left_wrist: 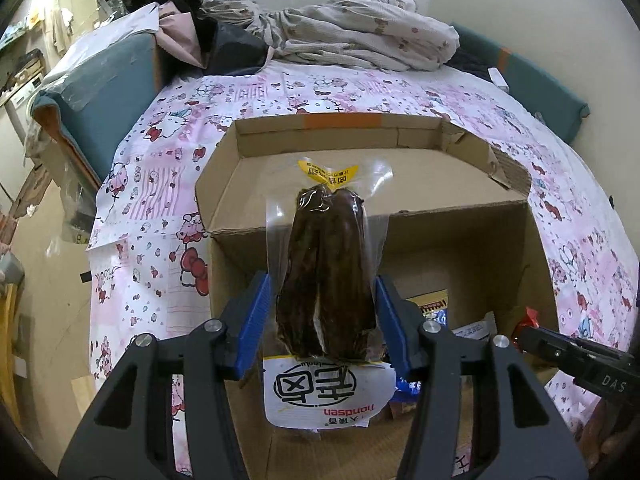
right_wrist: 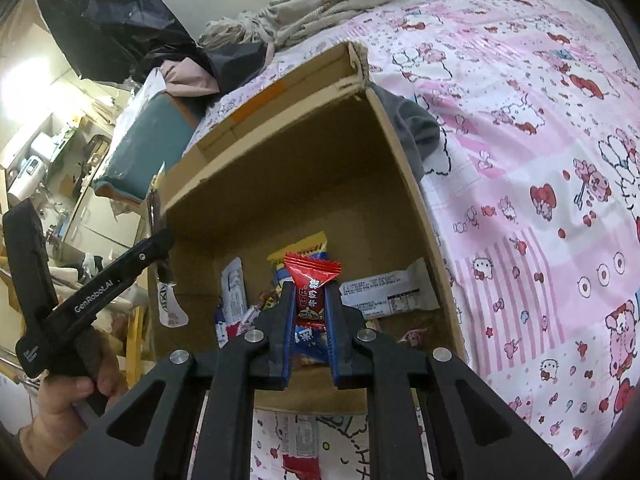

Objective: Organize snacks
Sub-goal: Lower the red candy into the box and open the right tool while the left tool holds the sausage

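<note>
The left hand-held gripper [left_wrist: 324,312] clamps a vacuum-packed dark meat snack [left_wrist: 326,276] between its blue pads, tilted down over the near-left rim of the cardboard box [left_wrist: 472,240]. The right hand-held gripper [right_wrist: 307,312] is pinched narrow on a red candy wrapper [right_wrist: 312,276], angled down above the box's open mouth — walls stand clear on both sides. A hand [right_wrist: 68,404] grips the left tool's handle. Inside the box lie several snack packets [right_wrist: 384,292]. The box sits on a bed with a pink cartoon sheet [right_wrist: 540,160].
</note>
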